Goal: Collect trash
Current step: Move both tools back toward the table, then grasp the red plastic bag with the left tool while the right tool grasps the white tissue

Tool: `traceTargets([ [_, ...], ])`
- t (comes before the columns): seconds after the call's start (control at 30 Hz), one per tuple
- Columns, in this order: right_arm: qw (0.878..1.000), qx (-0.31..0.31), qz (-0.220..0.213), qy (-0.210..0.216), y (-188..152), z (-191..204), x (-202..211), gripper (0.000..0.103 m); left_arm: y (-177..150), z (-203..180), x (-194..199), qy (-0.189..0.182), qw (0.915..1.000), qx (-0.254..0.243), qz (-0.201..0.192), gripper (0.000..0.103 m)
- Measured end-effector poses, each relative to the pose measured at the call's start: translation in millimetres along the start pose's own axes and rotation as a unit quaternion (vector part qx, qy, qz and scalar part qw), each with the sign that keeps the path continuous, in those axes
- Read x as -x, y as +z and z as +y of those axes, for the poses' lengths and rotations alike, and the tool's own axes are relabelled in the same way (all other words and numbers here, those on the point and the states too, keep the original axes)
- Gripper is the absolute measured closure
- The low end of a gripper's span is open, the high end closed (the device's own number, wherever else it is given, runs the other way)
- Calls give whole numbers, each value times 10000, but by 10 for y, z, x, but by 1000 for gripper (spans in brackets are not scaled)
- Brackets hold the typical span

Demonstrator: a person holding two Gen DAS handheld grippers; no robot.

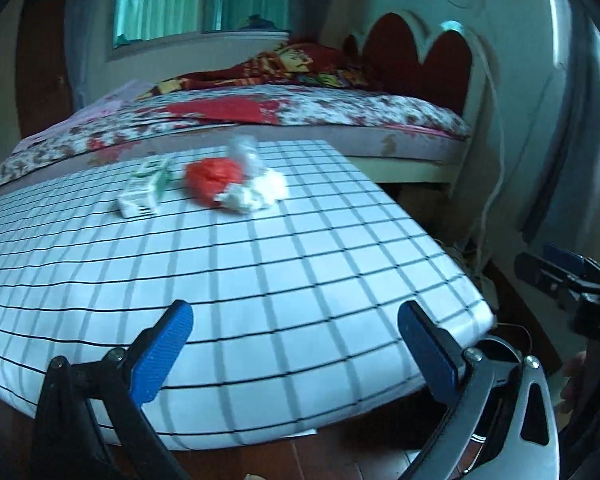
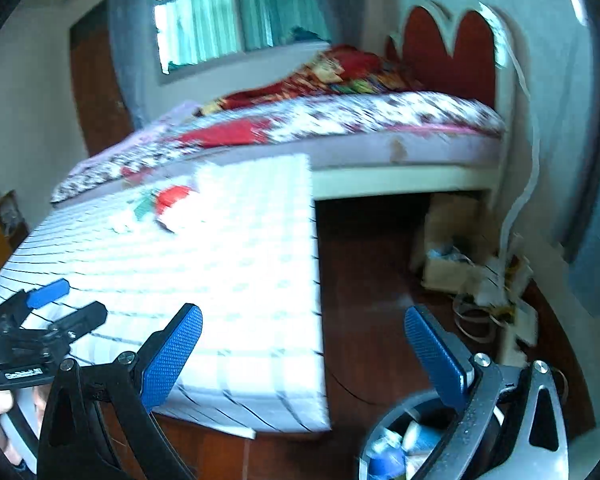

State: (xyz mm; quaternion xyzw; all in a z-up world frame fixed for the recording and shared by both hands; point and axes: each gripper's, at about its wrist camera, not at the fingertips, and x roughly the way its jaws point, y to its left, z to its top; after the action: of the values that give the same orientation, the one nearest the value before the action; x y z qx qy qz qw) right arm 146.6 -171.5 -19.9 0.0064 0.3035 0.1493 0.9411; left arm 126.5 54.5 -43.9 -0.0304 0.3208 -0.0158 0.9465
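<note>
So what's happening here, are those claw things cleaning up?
Sort of. A person holds a gripper in each hand. The left gripper and the right gripper are both open and holding nothing. The trash sits in a small pile on the checked table: a red crumpled wrapper, white crumpled paper and a green and white packet. A round bin with some things already in it sits on the floor near the right gripper.

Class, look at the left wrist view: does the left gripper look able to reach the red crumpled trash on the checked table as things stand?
Probably yes. The left gripper is open, and only bare checked table lies between it and the red crumpled trash; it must travel forward across the table first.
</note>
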Motion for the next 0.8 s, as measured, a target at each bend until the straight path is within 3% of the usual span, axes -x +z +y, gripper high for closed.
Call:
traceTargets([
  [0.33, 9943, 733, 395, 673, 506, 921, -876, 2, 220, 809, -117, 702, 9965, 450, 5, 1],
  [0.63, 9866, 1275, 786, 647, 848, 1402, -1835, 6, 416, 1273, -485, 1120, 9918, 589, 197, 1],
  [0.8, 9815, 1386, 1183, 590, 934, 1474, -2374, 14, 538, 1372, -769, 1110, 9913, 630, 319, 1],
])
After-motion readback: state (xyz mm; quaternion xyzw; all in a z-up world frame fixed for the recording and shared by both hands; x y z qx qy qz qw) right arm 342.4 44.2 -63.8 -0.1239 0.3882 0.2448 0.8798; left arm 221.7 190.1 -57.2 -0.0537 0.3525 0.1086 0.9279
